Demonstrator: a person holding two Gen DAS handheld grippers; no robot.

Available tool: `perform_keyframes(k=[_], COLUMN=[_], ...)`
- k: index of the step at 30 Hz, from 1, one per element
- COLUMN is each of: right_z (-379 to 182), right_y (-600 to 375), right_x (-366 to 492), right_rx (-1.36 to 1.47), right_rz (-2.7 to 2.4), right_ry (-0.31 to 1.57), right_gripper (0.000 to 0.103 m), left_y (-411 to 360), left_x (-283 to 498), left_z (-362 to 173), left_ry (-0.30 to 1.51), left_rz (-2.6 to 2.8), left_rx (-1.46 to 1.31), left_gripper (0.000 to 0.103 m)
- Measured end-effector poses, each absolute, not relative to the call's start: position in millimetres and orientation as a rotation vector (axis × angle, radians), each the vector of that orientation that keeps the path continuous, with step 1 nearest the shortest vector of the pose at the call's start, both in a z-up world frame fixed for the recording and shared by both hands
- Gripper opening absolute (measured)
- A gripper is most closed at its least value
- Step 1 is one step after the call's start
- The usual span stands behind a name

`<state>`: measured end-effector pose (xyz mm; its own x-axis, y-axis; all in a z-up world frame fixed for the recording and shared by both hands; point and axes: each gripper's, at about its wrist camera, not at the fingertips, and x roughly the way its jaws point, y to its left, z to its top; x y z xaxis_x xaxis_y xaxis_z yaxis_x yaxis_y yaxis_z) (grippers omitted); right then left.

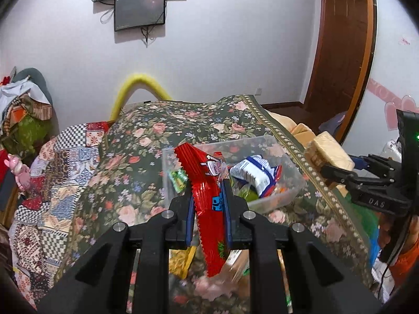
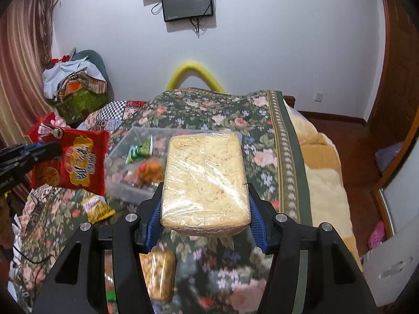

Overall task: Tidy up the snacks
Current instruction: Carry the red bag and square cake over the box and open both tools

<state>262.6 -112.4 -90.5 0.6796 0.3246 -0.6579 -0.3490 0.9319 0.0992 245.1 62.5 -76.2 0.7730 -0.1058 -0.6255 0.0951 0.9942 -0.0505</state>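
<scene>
Snacks — clamped between both grippers' pads

— How did my left gripper look?

— I had its jaws pinched nearly together on the red packet, blue pads flat against both faces, the gripper tilted downward and held clear of the bed. In the right wrist view its fingers showed at the left edge, side-on.

— And the right gripper?

— I kept it partly spread, both blue pads pressed to the sides of the wrapped block, which stuck out forward past the fingertips. It tilted downward too. From the left wrist view I saw its black fingers at the right edge, level with the left gripper.
</scene>
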Motion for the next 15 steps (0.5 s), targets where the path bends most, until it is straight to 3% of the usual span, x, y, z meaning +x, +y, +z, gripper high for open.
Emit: perform_keyframes(k=[15], right_z=[-114.8], right_y=[-85.5], right_x=[324.5], right_rx=[-0.074], right_rz=[0.362], right_ry=[0.792], right_gripper=[0.053], left_y=[50.5], left_x=[340.2], left_z=[-115.6], left_ry=[0.755], left_rz=[-0.151], left_rx=[-0.104], left_gripper=[0.018])
